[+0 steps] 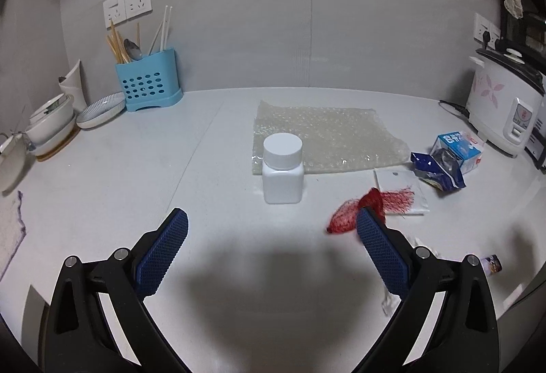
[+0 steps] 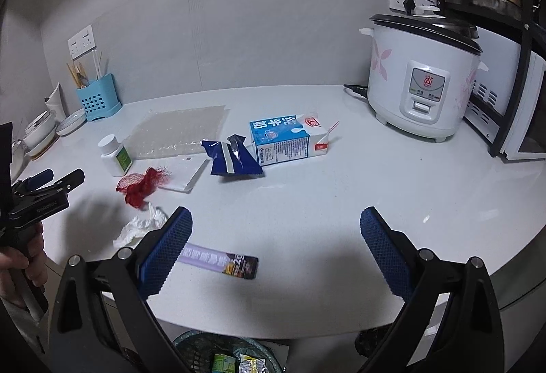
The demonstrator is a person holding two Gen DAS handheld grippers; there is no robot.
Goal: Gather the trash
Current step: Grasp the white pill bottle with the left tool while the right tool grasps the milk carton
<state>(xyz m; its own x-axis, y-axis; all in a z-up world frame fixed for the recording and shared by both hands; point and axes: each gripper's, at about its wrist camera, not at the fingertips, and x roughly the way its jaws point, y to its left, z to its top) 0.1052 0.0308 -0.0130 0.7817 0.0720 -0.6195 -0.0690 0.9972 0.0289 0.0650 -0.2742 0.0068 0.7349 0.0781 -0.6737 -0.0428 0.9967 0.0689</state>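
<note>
White kitchen surface (image 2: 341, 188) against a grey wall, strewn with trash. Left gripper (image 1: 272, 219) held low over the near part of the surface, blue-padded fingers (image 1: 163, 250) wide apart, nothing between them; white bottle (image 1: 282, 168) with screw cap upright just ahead, touching the near edge of a sheet of bubble wrap (image 1: 327, 137). Green label on the bottle's side seen from the right wrist view, print too small to read. Red mesh net (image 1: 355, 212) crumpled just beside the left gripper's right finger, lying partly on a flat white packet (image 1: 402, 192).

Right gripper (image 2: 275, 219) likewise spread open and empty, above the near edge of the surface. Purple snack wrapper (image 2: 221, 260) flat beside its left finger, "2G" or similar legible at the dark end, remainder blurred. Crumpled white tissue (image 2: 140, 226) just left of that finger. Torn dark blue foil bag (image 2: 232, 161) mid-surface, touching a blue-and-white milk carton (image 2: 286, 141) lying on its side: Chinese characters on the blue panel, small red label near the spout, fine print unreadable.

Rice cooker (image 2: 419, 79) with pink flower print and red triangle emblem at the far right corner. Blue utensil holder (image 1: 146, 83) with chopsticks and stacked bowls (image 1: 51, 124) at the far left. Mesh waste bin (image 2: 225, 356) below the near edge, wrappers inside. Hand (image 2: 20, 267) on the left gripper's handle at the frame's left.
</note>
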